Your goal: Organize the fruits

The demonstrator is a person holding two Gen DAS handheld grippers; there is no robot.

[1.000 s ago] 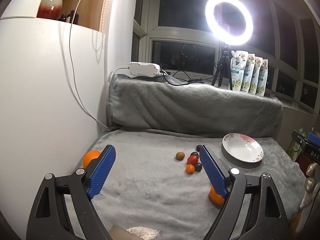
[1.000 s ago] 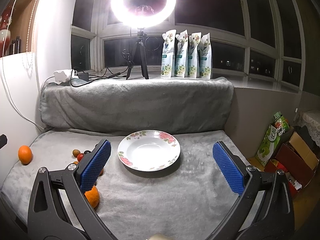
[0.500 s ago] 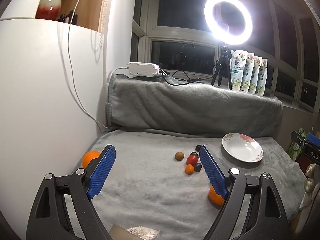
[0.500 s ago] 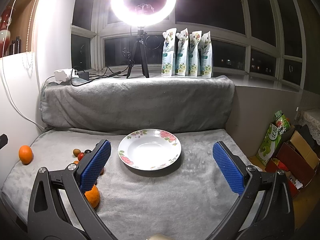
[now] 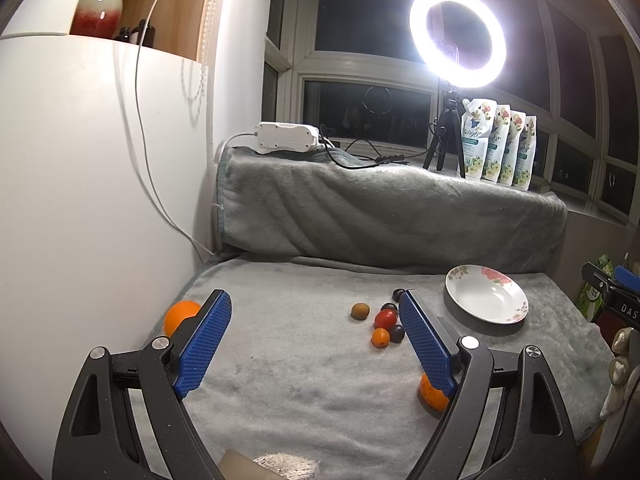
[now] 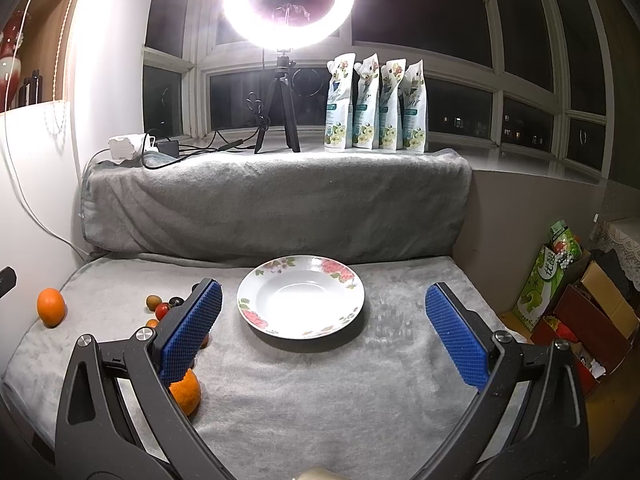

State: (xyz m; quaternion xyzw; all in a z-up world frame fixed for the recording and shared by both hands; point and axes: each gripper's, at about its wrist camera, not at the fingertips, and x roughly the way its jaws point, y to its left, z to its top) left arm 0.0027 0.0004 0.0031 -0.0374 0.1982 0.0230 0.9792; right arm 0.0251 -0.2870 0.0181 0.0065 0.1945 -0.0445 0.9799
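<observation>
Both claws, left claw (image 5: 316,344) and right claw (image 6: 324,332), gape wide and hold nothing. The white floral ceramic plate (image 6: 256,300) ahead of the right claw is bare; 2 round oranges (image 6: 51,306) and the small fruits (image 5: 385,319) wait on the grey blanket (image 5: 288,380).

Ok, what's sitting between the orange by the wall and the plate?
In the right wrist view, the cluster of small fruits lies between the orange and the plate, with bare grey blanket beside the orange.
</observation>
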